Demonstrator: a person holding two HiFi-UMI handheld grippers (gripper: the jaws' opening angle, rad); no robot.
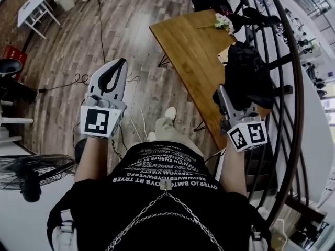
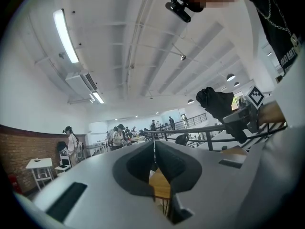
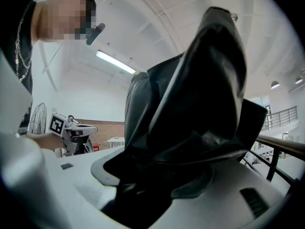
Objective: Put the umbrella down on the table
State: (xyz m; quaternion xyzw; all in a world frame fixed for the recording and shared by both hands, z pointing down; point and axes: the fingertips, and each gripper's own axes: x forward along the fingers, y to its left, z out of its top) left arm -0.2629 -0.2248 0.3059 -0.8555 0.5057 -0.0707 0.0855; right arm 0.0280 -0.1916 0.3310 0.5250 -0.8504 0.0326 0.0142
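A folded black umbrella (image 1: 246, 72) is bunched between the jaws of my right gripper (image 1: 228, 97), which is shut on it. In the head view it hangs over the right near part of the wooden table (image 1: 186, 46). The right gripper view is mostly filled by the umbrella (image 3: 190, 99), whose fabric hides the right gripper's (image 3: 157, 175) pads. My left gripper (image 1: 119, 67) is held left of the table, over the floor. The left gripper's (image 2: 154, 144) jaws meet at the tips with nothing between them. The left gripper view also shows the umbrella (image 2: 217, 104) at the right.
A small bunch of flowers (image 1: 224, 21) lies at the table's far end. A dark metal railing (image 1: 293, 88) runs along the table's right side. A floor fan (image 1: 31, 171) stands at lower left, and cables (image 1: 78, 80) trail on the wood floor. Several people (image 2: 116, 136) stand far off.
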